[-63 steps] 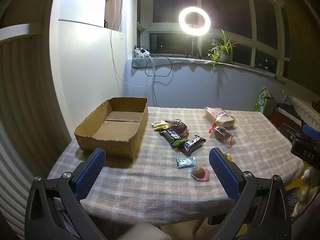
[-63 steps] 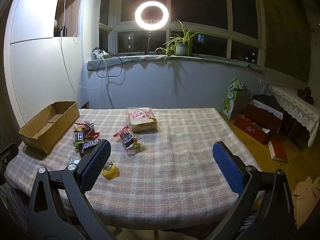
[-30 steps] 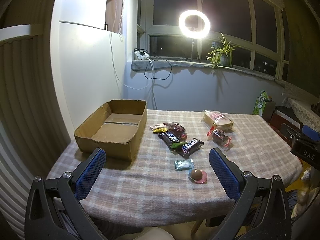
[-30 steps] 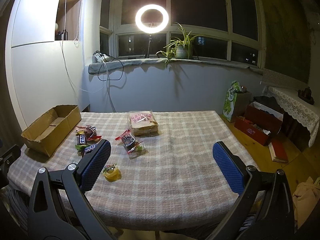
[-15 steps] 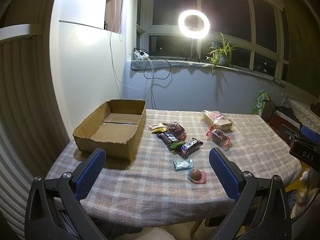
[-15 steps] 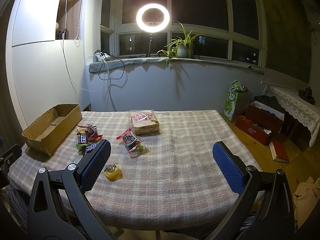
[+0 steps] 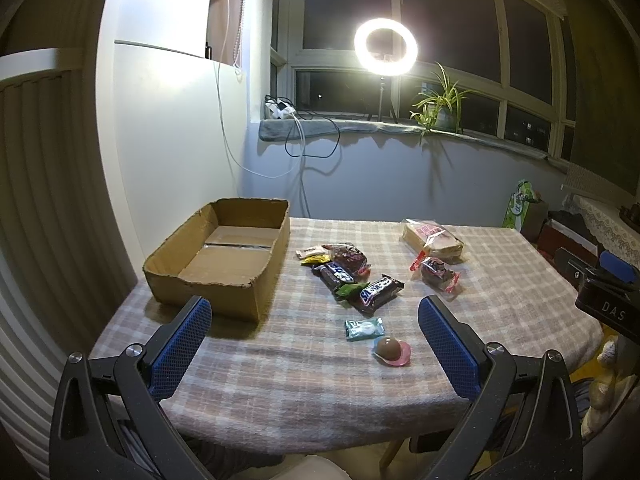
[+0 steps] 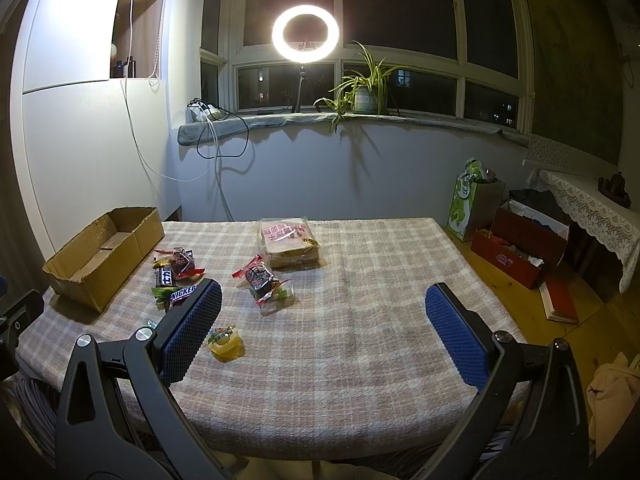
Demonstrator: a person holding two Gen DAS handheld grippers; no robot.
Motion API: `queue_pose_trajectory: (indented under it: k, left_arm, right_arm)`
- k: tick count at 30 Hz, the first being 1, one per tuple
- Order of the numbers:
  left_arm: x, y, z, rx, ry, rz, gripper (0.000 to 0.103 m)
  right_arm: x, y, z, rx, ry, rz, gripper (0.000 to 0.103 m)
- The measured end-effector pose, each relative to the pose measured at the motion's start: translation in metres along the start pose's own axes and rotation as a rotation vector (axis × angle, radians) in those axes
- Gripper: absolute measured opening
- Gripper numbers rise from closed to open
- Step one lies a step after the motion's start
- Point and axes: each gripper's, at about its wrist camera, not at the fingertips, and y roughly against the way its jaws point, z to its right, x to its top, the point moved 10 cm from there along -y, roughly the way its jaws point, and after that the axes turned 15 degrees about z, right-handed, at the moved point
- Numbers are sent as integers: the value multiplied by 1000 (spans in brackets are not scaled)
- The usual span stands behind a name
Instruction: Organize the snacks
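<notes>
An empty cardboard box stands at the table's left end. Beside it lie a Snickers bar, several small dark wrapped bars, a teal candy, a pink-cupped chocolate, a yellow jelly cup, a red-trimmed snack pack and a bagged sandwich bread. My left gripper hovers open near the table's front edge. My right gripper is open too, holding nothing, above the front right of the table.
The checked tablecloth has bare room on its right half. A ring light and potted plant sit on the window sill. A green bag and red box stand on the floor at right.
Both grippers have drifted slightly; the snacks and box sit a little lower and farther in view than 2 s ago. Nothing was picked up; both stay open.
</notes>
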Motion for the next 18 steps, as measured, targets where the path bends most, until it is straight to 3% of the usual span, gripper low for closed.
queue_pose_trajectory:
  k: [18]
  left_arm:
    - [-7, -7, 4, -11, 4, -15, 102]
  right_arm:
    - [-17, -11, -7, 12, -5, -28, 103]
